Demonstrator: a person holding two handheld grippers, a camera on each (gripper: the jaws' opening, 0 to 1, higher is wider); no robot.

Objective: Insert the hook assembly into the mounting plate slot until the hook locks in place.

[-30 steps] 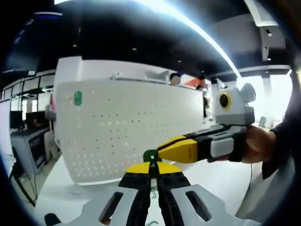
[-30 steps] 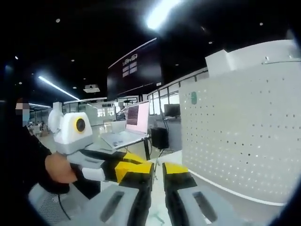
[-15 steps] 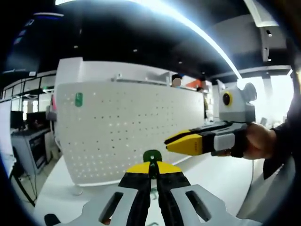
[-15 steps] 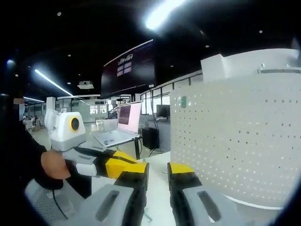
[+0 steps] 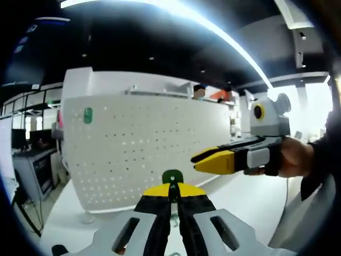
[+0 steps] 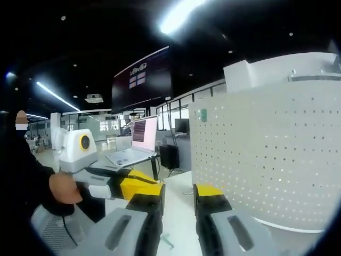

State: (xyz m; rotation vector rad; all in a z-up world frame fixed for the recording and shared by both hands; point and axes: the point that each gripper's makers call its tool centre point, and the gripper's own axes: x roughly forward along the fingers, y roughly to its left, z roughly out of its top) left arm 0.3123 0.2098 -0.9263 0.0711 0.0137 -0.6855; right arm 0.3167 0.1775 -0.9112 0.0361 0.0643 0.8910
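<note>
Green hook pinched in left tool; right tool spread; one pegboard.

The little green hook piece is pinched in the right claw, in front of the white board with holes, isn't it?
Not quite: the small green plastic hook piece is pinched in the left claw, as the left gripper view shows. It does sit in front of the white perforated board. The right claw is open and holds nothing.
</note>
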